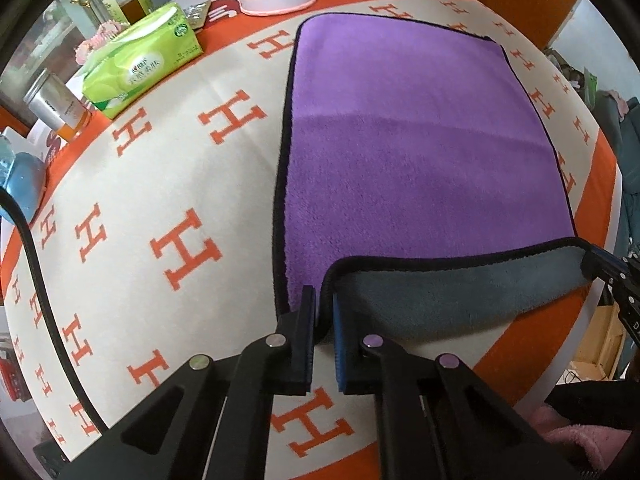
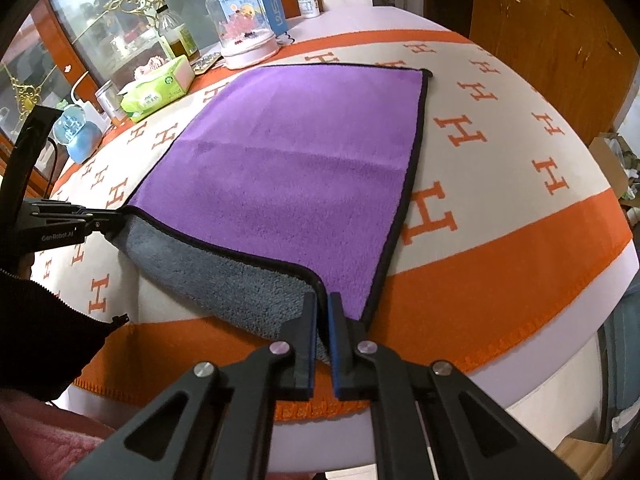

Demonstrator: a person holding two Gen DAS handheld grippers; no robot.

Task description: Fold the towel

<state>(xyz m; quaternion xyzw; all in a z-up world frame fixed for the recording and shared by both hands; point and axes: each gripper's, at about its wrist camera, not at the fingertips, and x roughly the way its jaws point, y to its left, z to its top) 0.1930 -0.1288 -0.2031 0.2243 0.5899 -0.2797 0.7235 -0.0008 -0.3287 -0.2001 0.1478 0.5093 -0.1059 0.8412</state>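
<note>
A purple towel (image 1: 416, 152) with black trim and a grey underside lies flat on the table; it also shows in the right wrist view (image 2: 288, 168). Its near edge is lifted and turned over, showing the grey side (image 1: 452, 300) (image 2: 224, 276). My left gripper (image 1: 323, 296) is shut on the towel's near left corner. My right gripper (image 2: 323, 300) is shut on the near right corner. Each gripper shows in the other's view: the right one (image 1: 612, 276) and the left one (image 2: 96, 220).
The table wears a cream cloth with orange H marks (image 1: 184, 248) and an orange border (image 2: 500, 264). At the far left stand a green tissue pack (image 1: 140, 60), a tin (image 1: 56, 104), a bottle (image 2: 176, 36), a pink-based dome (image 2: 244, 28) and a blue globe (image 2: 76, 132). A black cable (image 1: 40, 272) runs on the left.
</note>
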